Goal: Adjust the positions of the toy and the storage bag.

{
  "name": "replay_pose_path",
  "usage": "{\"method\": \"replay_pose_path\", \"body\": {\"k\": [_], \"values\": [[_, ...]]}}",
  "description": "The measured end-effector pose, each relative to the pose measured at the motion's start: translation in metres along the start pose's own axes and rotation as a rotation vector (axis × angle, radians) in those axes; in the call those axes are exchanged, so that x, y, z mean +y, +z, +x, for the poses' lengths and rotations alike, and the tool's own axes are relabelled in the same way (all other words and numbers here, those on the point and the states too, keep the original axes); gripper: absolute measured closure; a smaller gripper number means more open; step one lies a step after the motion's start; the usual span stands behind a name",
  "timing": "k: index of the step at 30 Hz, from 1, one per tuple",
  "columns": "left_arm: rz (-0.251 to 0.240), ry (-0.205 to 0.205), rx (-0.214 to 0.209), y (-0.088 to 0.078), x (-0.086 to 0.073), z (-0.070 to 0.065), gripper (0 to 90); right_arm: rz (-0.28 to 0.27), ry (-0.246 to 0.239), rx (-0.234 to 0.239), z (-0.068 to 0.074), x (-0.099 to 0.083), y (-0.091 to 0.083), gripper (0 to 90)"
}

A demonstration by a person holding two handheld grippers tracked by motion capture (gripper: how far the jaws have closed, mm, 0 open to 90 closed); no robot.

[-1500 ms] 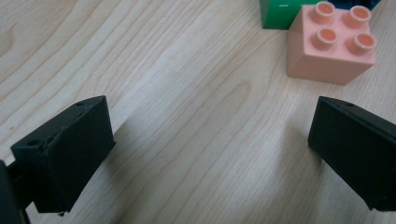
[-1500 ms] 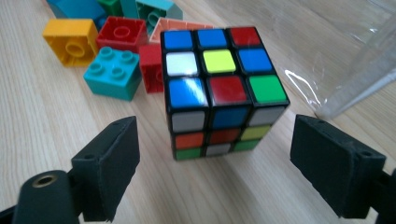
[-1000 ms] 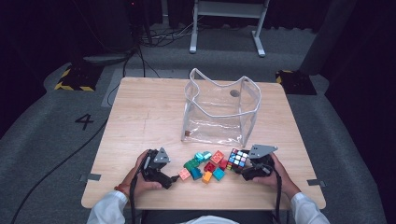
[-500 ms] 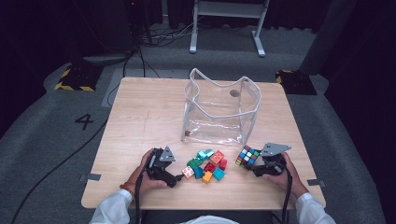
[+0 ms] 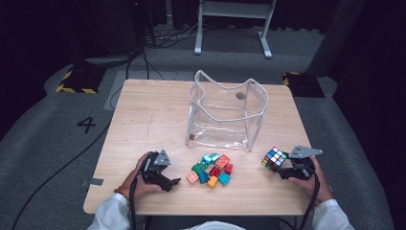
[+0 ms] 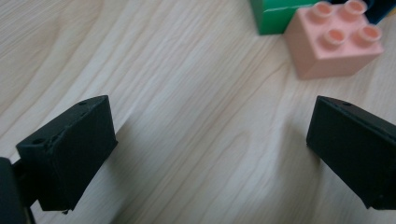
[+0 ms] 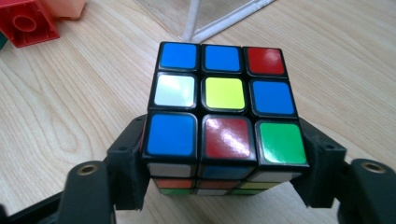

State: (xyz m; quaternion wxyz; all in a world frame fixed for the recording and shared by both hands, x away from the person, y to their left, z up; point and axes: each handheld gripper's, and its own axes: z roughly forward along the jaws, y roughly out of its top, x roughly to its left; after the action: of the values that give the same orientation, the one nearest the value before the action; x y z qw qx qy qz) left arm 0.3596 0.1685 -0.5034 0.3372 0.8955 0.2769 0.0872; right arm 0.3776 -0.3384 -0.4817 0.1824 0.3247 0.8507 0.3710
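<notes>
A scrambled puzzle cube (image 5: 274, 158) sits between the jaws of my right gripper (image 5: 279, 166) at the front right of the table. In the right gripper view the jaws press on both sides of the cube (image 7: 224, 112), so my right gripper (image 7: 223, 156) is shut on it, though its jaws have just been opening a little. A pile of coloured toy bricks (image 5: 210, 170) lies front centre. My left gripper (image 5: 173, 184) rests left of the pile. Its jaws stand wide over bare wood, so my left gripper (image 6: 215, 140) is open, short of a pink brick (image 6: 334, 39).
A clear plastic bag (image 5: 225, 115) with white trim stands open behind the bricks. The wooden table (image 5: 143, 120) has bare room at the left and back left. A green brick (image 6: 275, 16) lies beside the pink one, and a red brick (image 7: 28, 23) lies left of the cube.
My right gripper has carried the cube to the right, away from the brick pile. The left gripper has stayed almost where it was.
</notes>
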Motion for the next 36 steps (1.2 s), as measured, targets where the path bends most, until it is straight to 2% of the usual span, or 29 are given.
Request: {"method": "replay_pose_path", "body": {"k": [3,4,6,7,10,11,12,14,15,16,17,18,21,23,24,25,29,31,32,34,35,36], "values": [[-0.006,-0.043,0.026,-0.009,-0.011,0.014,1.4,-0.019,0.006,-0.013,0.001,0.003,-0.005,22.7],[-0.006,-0.043,0.026,-0.009,-0.011,0.014,1.4,-0.026,0.007,-0.008,0.001,0.004,-0.006,22.7],[-0.01,-0.08,0.066,-0.012,-0.014,0.021,1.3,-0.04,-0.001,0.002,0.006,0.008,-0.011,20.4],[-0.008,-0.096,0.071,-0.013,-0.014,0.026,1.3,-0.044,-0.007,0.0,0.007,0.009,-0.012,19.2],[-0.009,-0.107,0.087,-0.012,-0.013,0.031,0.4,-0.051,-0.012,-0.005,0.011,0.016,-0.015,18.4],[-0.001,-0.095,0.097,-0.012,-0.011,0.033,0.4,-0.051,-0.012,-0.005,0.011,0.016,-0.015,18.4],[0.004,-0.109,0.085,-0.01,-0.01,0.035,0.4,-0.06,-0.024,-0.008,0.011,0.018,-0.016,18.7],[-0.004,-0.1,0.102,-0.008,-0.007,0.039,0.4,-0.066,-0.025,-0.011,0.012,0.025,-0.016,19.7],[-0.002,-0.112,0.094,-0.006,-0.005,0.041,0.4,-0.066,-0.031,-0.013,0.012,0.028,-0.016,19.9],[-0.003,-0.117,0.117,-0.005,-0.003,0.044,0.4,-0.062,-0.037,-0.012,0.012,0.036,-0.013,20.2],[-0.003,-0.127,0.108,-0.002,-0.001,0.047,0.3,-0.063,-0.039,-0.007,0.012,0.04,-0.011,20.4],[-0.001,-0.141,0.121,-0.001,0.002,0.049,0.3,-0.063,-0.039,-0.007,0.012,0.04,-0.011,20.4],[-0.003,-0.139,0.13,0.007,0.011,0.058,0.1,-0.041,-0.053,-0.009,0.013,0.052,-0.003,21.7],[-0.006,-0.138,0.126,0.014,0.019,0.064,0.1,-0.024,-0.079,-0.005,0.014,0.063,0.005,27.0],[-0.006,-0.138,0.126,0.014,0.019,0.064,0.8,-0.024,-0.079,-0.005,0.014,0.063,0.005,27.0],[-0.009,-0.127,0.124,0.015,0.021,0.066,3.3,-0.034,-0.067,-0.004,0.013,0.07,0.011,28.7],[-0.022,-0.142,0.118,0.022,0.032,0.072,8.9,-0.052,-0.063,-0.004,0.011,0.08,0.017,31.8],[-0.048,-0.138,0.119,0.025,0.036,0.071,18.0,-0.072,-0.055,-0.01,0.011,0.086,0.02,34.0],[-0.044,-0.119,0.119,0.026,0.04,0.072,22.6,-0.076,-0.047,-0.013,0.01,0.088,0.021,35.2],[-0.055,-0.13,0.099,0.029,0.046,0.071,26.7,-0.079,-0.047,-0.026,0.011,0.092,0.023,37.9],[-0.073,-0.134,0.075,0.028,0.05,0.071,30.1,-0.083,-0.043,-0.034,0.011,0.094,0.024,39.9],[-0.111,-0.144,0.056,0.027,0.054,0.069,32.5,-0.085,-0.046,-0.04,0.011,0.095,0.025,42.5]]}}
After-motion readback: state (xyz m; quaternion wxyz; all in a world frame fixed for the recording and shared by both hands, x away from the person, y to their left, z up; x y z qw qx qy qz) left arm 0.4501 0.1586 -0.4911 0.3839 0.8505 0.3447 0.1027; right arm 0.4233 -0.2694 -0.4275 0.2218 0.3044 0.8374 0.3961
